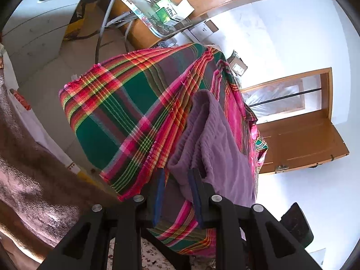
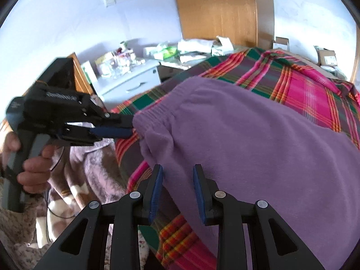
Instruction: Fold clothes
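The jaws of the left gripper (image 2: 130, 127) stand nearly together, pinched on the elastic waistband corner of the purple garment (image 2: 258, 139), as the right wrist view shows from the side; a hand (image 2: 33, 168) wraps the grey handle of that tool at the far left. In the left wrist view the same garment (image 1: 211, 139) bunches up between and just ahead of the blue pads (image 1: 195, 193), one of which presses against the cloth. The garment lies spread over a plaid blanket (image 2: 310, 94) of green, pink and orange. Further right, the jaws of the right gripper (image 2: 177, 193) stand apart, with the lower edge of the purple garment lying between them but not clamped. Behind the blanket sit a cluttered white cabinet (image 2: 135, 78) and a wooden wardrobe (image 2: 216, 11).
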